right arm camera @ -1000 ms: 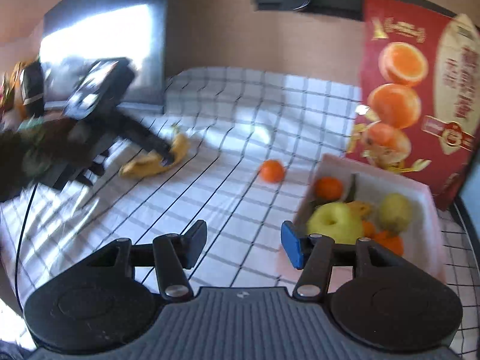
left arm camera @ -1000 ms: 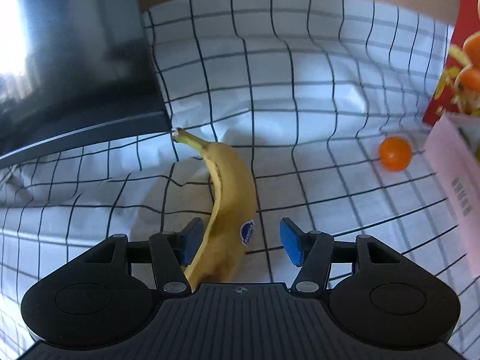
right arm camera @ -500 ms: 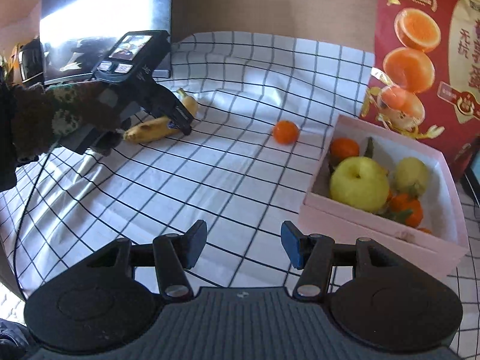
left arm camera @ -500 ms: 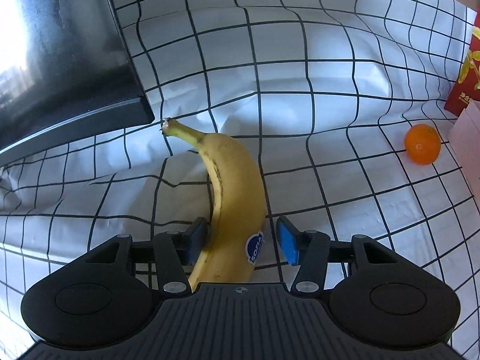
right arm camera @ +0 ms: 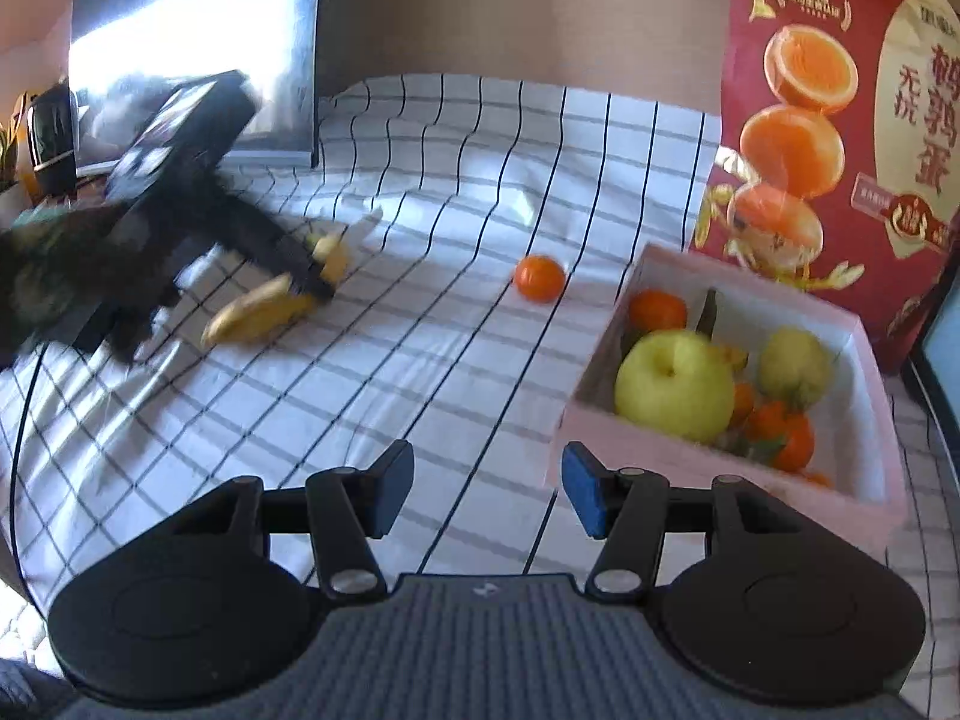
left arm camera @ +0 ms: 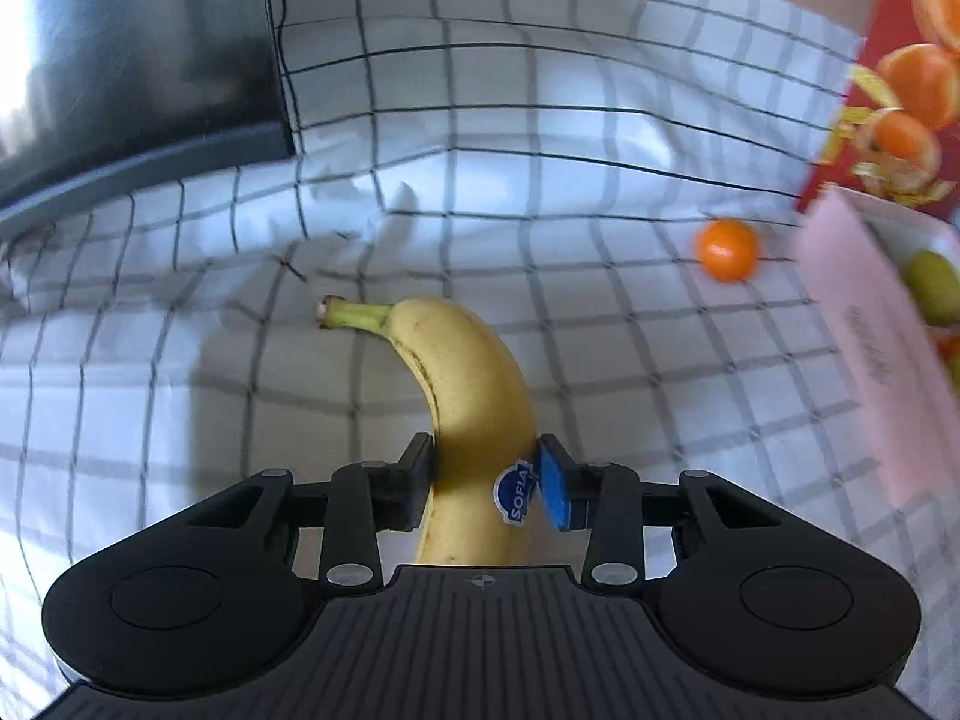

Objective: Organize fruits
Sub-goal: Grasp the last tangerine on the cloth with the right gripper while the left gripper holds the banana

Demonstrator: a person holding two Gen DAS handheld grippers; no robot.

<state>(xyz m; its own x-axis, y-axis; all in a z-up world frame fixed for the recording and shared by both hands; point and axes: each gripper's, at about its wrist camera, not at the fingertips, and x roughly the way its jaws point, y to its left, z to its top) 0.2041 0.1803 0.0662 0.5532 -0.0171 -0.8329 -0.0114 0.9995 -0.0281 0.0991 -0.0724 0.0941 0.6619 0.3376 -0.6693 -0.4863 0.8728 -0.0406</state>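
Observation:
My left gripper (left arm camera: 485, 483) is shut on a yellow banana (left arm camera: 474, 396) with a blue sticker, stem pointing away to the left, raised a little off the checked cloth. The right wrist view shows the same banana (right arm camera: 264, 309) held in the blurred left gripper (right arm camera: 312, 282). A small orange (left arm camera: 726, 249) lies on the cloth to the right, also seen from the right wrist (right arm camera: 540, 278). A pink box (right arm camera: 708, 462) holds a yellow-green apple (right arm camera: 675, 384), another pale fruit and small oranges. My right gripper (right arm camera: 487, 489) is open and empty, hovering near the box's front left corner.
A black monitor (left arm camera: 132, 60) stands at the back left on the checked cloth (right arm camera: 456, 192). A red printed carton (right arm camera: 840, 120) stands upright behind the pink box. A dark screen edge (right arm camera: 942, 354) shows at far right.
My left gripper closed on the banana and lifted it, swinging toward the right. The right gripper drifted slightly and stayed open.

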